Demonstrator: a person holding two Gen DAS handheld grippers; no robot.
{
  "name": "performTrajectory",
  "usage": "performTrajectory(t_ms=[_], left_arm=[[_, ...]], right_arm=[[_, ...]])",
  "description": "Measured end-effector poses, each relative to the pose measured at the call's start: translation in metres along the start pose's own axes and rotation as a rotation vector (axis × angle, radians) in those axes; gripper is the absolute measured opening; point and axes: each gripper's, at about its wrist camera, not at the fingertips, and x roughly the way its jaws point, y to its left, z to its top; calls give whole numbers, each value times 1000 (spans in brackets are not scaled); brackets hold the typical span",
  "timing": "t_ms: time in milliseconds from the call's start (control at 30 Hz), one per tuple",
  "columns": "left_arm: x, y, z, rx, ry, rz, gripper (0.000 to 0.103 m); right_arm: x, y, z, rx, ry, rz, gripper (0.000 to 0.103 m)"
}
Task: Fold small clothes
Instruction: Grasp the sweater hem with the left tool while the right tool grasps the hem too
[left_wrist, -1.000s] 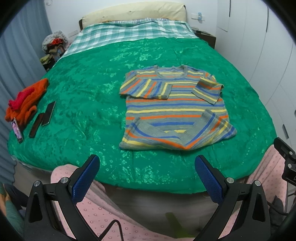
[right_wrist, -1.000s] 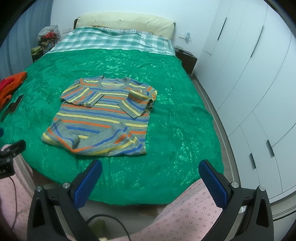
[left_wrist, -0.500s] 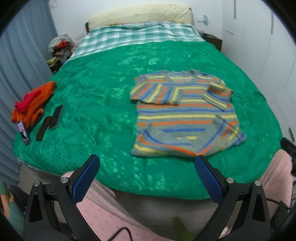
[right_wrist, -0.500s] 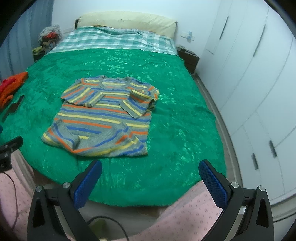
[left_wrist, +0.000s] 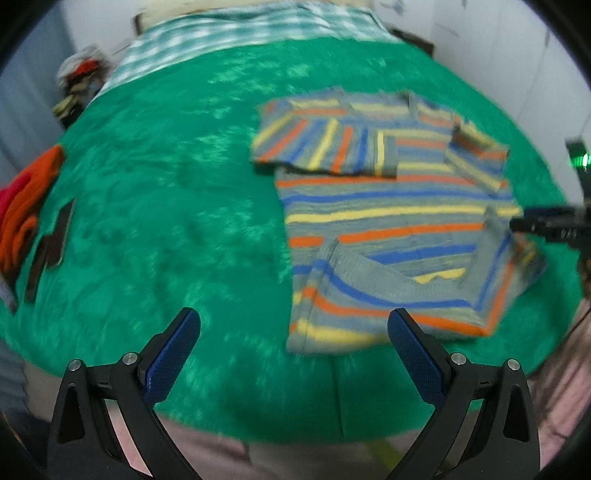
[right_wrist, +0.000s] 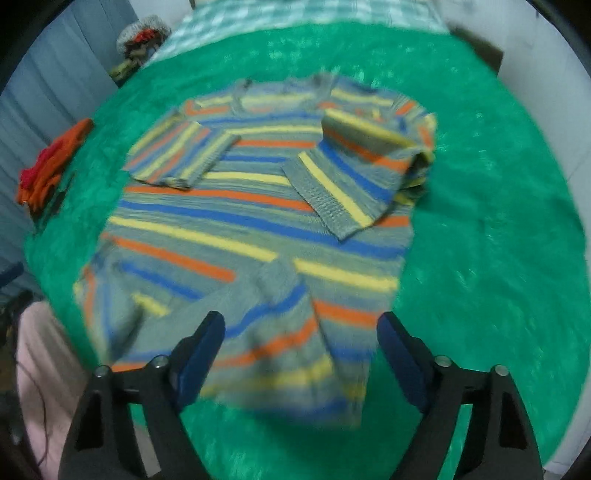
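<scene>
A striped sweater in grey, blue, orange and yellow lies flat on the green bedspread, both sleeves folded in and the hem turned up. My left gripper is open and empty, just short of the sweater's near-left hem corner. My right gripper is open and empty, hovering over the near hem of the sweater. The right gripper's body shows at the right edge of the left wrist view. Both views are blurred.
An orange and red pile of clothes lies at the bed's left edge, beside flat dark items. A checked sheet covers the head of the bed. A heap of things stands beside the bed. A white wall is on the right.
Both grippers have moved forward and down toward the sweater. The right one now stands over its near hem; the left one has neared its near-left corner. Both stay open.
</scene>
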Motion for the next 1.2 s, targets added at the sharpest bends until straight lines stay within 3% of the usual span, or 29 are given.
performTrajectory(t_ms=[67,100,133,167,200,233,267,400,500,633,700,733,767,800,833,867,933,1000,1100,1133,1167,1200], left_arm=[[22,-10,8,48,15,20,101],[33,-17,11,72,25,27,101],[42,-21,14,89,32,32,93],[51,-26,17,105,45,26,72],[58,-28,18,112,66,6,58],[59,-29,19,115,88,-26,24],[58,-29,18,114,94,-82,7],[8,-22,0,208,-36,-193,5],[-36,-13,-29,348,-71,-280,5],[-57,-12,-86,612,63,-284,10],[-59,-2,-104,639,115,-268,11],[-60,4,-104,617,122,-262,23],[-61,13,-101,569,119,-261,44],[-64,27,-94,480,94,-261,56],[-66,36,-91,417,72,-263,78],[-67,45,-86,330,44,-267,87],[-54,51,-75,186,38,-283,88],[-28,36,-68,100,114,-301,87],[6,2,-72,118,233,-280,80],[15,-11,-76,140,268,-265,67],[23,-19,-78,157,297,-240,44],[26,-26,-81,175,318,-211,28]], right_arm=[[16,2,2,-18,41,50,64],[24,5,2,-27,72,81,50],[28,4,2,-38,92,91,32],[29,7,0,-57,92,83,25],[23,11,-2,-82,81,86,14],[16,12,-5,-97,70,104,10],[4,15,-9,-116,51,130,10],[-51,26,-32,-250,-10,215,10],[-92,39,-71,-426,14,278,10],[-92,45,-132,-623,177,213,10],[-81,32,-156,-638,259,171,11],[-75,24,-162,-625,290,152,15],[-72,13,-167,-592,310,137,21],[-74,5,-167,-555,304,131,26],[-75,-2,-166,-520,290,131,35],[-81,-11,-162,-460,263,143,44],[-89,-33,-150,-290,187,203,51],[-83,-50,-143,-108,156,270,52],[-43,-56,-142,49,247,309,52],[-27,-53,-145,63,281,316,52],[-12,-47,-147,58,318,325,52],[-2,-40,-148,41,351,313,47]])
